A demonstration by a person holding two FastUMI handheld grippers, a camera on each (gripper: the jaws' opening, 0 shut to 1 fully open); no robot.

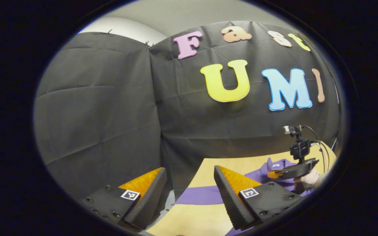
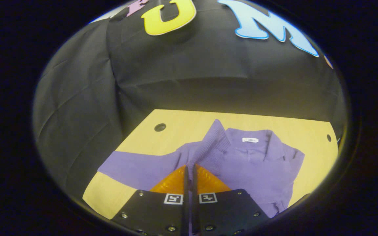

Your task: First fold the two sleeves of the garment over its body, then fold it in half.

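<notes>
Right hand-held gripper (image 2: 189, 173) pinches purple garment (image 2: 241, 164) sleeve (table (image 2: 182, 124) beneath).

You are working at a pale wooden desk (image 2: 182, 119) that is standing against the black cloth wall, with a round hole (image 2: 159, 127) near its far left corner. A purple garment (image 2: 248, 164) is lying flat on it, collar toward the wall, one sleeve (image 2: 136, 168) stretching out to the left.
</notes>
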